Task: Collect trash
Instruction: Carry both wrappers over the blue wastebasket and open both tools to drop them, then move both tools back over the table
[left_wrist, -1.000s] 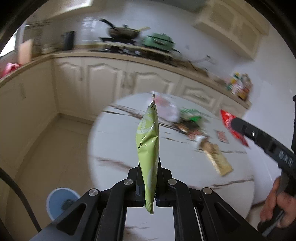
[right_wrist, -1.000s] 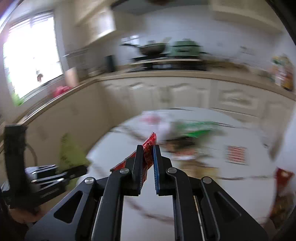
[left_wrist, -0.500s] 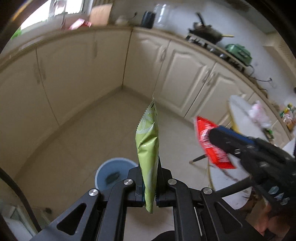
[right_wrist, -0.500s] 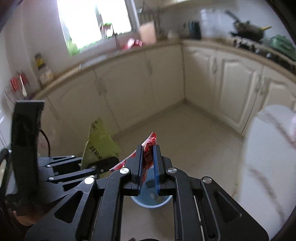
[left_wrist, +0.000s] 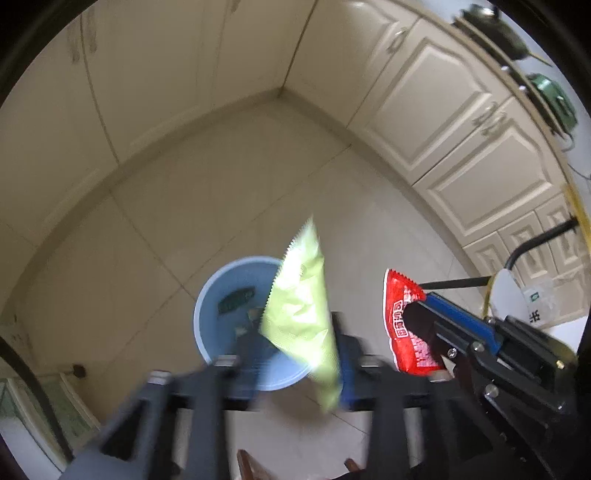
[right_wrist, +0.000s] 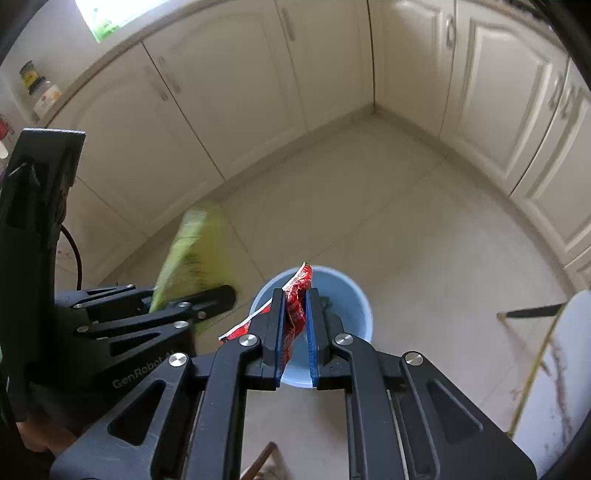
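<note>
Glossy crinkled film on the lime-green snack packet (left_wrist: 301, 317) and red foil-like wrapper (left_wrist: 404, 325), smooth matt plastic on the pale blue round bin (right_wrist: 364, 306), matt black plastic with bright metal screws on both grippers, smooth satin floor tiles (right_wrist: 406, 229).

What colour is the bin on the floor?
Light blue bin; clearest in the right wrist view.

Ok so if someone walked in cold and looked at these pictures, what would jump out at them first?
Probably the bright lime-green snack packet, blurred, between the opened fingers of the left tongs above the round pale-blue plastic bin on the beige tiled floor. Next, the crinkled red foil wrapper between the blue pads of the right tongs, also over that bin. Cream cabinet doors wrap the corner behind.
</note>
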